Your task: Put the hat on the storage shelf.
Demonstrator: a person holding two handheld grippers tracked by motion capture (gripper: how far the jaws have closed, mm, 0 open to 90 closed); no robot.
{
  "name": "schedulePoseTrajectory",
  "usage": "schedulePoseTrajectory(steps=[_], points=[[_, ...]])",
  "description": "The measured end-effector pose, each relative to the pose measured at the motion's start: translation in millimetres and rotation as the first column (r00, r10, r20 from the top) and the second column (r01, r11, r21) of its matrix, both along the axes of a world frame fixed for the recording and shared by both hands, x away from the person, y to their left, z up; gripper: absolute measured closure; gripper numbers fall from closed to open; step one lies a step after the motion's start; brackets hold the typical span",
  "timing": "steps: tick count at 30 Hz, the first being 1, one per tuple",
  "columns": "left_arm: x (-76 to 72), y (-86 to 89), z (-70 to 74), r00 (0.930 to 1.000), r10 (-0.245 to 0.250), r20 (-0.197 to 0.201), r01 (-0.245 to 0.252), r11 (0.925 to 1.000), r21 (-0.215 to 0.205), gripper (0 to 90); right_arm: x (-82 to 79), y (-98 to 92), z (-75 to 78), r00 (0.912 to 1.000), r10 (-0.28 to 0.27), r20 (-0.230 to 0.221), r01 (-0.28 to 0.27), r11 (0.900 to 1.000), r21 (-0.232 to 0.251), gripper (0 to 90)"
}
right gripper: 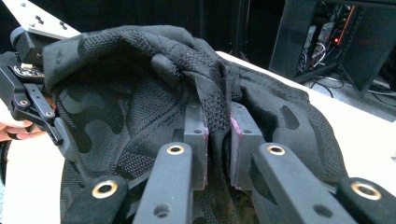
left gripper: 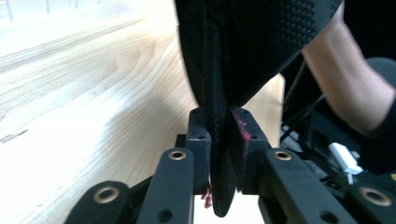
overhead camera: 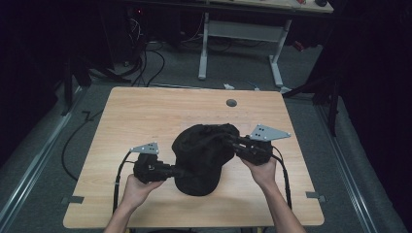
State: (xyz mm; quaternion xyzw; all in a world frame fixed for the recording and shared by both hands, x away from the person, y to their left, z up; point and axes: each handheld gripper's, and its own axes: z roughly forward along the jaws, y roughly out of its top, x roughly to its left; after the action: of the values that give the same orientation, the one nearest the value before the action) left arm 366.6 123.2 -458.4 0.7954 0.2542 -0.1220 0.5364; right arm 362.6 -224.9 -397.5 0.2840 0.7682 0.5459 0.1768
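Fingers [left gripper: 200, 140] of the left gripper [left gripper: 219, 140] pinch the black cap's [overhead camera: 201, 158] brim. Right gripper [right gripper: 218, 140] clamps its mesh fabric above the wooden table [overhead camera: 145, 116].

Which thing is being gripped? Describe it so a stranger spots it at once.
On the light wooden table, look near the front edge, between the person's two hands. There sits a black cap, pinched by the left tool at its brim and the right tool at its fabric. It is the one dark, soft lump on the pale wood.
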Motion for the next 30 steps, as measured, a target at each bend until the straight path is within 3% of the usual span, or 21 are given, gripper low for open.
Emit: schedulePoseTrajectory(steps=[9, 14, 15, 20, 24, 30], points=[[-2.6, 3.6, 8.5, 0.9997, -0.024, -0.001, 0.024, 0.9992, -0.032, 86.0, 2.6, -1.0, 0.5, 0.9998, -0.002, -0.019, 0.002, 1.0, 0.018, 76.4], [-4.3, 7.7, 11.3, 0.9996, 0.008, 0.028, -0.006, 0.9987, -0.05, 86.3, 4.8, -1.9, -1.3, 0.9988, -0.019, -0.046, 0.02, 0.999, 0.029, 63.5], [-5.4, 8.6, 12.0, 0.999, 0.016, 0.042, -0.014, 0.9991, -0.04, 86.4, 4.8, -3.7, -1.7, 0.9981, -0.023, -0.057, 0.025, 0.999, 0.045, 55.2], [-6.4, 12.3, 13.3, 0.9974, 0.047, 0.054, -0.044, 0.9977, -0.051, 86.5, 3.9, -11.6, -2.2, 0.9953, -0.068, -0.068, 0.073, 0.995, 0.069, 41.1], [-5.4, 18.3, 15.3, 0.995, 0.082, 0.057, -0.078, 0.9941, -0.076, 86.5, 3.4, -17.7, -3.3, 0.9925, -0.087, -0.087, 0.092, 0.994, 0.061, 38.0], [-3.4, 24.6, 16.2, 0.9888, 0.136, 0.061, -0.131, 0.9879, -0.083, 86.3, -1.6, -26.5, -24.6, 0.98, -0.148, -0.133, 0.148, 0.989, -0.009, 37.7]])
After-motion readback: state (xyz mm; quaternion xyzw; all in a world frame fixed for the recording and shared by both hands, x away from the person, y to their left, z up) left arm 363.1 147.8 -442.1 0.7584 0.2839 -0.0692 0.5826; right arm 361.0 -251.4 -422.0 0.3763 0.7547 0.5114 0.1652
